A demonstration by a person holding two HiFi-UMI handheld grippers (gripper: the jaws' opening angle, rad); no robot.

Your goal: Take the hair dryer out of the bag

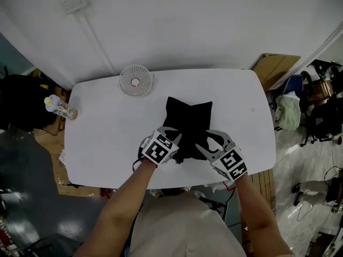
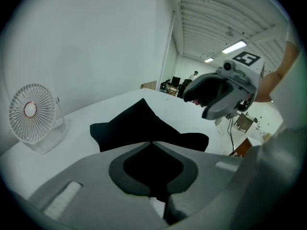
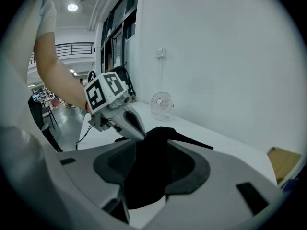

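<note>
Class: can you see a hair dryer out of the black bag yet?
Not out: only the black bag shows on the white table, no hair dryer. Whether one is inside, cannot tell.

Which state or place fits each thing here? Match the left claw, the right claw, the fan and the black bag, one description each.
Things:
1. left claw
2. right claw
3. fan
4. black bag

Descriptions:
A. lies around the middle of the table
B. jaws wide apart, black fabric between them
C. stands at the table's far edge, near the wall
D. jaws shut, pinching the bag's edge

Pairs: 1-D, 2-B, 3-C, 4-A.
</note>
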